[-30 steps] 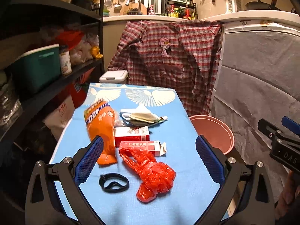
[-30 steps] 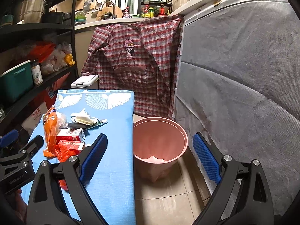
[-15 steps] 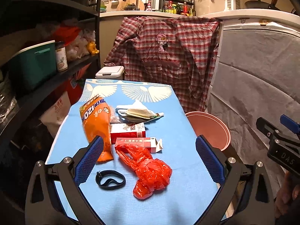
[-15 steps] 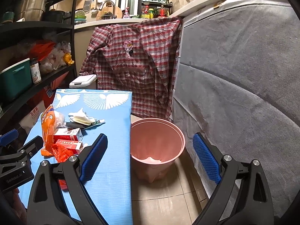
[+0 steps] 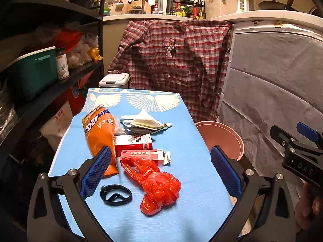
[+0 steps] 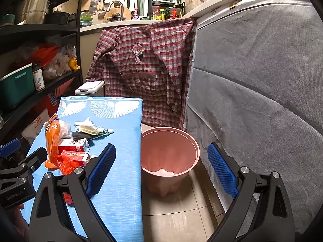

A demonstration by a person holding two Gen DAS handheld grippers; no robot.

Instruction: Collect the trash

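Closer now, both the left gripper (image 5: 160, 171) and right gripper (image 6: 161, 168) hang spread, empty, beside the table (image 5: 193, 173) edge.

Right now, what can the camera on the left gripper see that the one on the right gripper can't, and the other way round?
Only the left wrist view shows the black band on the blue table, and the whole of the red plastic bag, which the right view half hides.

Only the right wrist view shows inside the pink bin, its base and the tiled floor.

Both show the orange bag, two red boxes, the crumpled papers, the checked shirt and the shelves. Both grippers, left and right, are open and empty.
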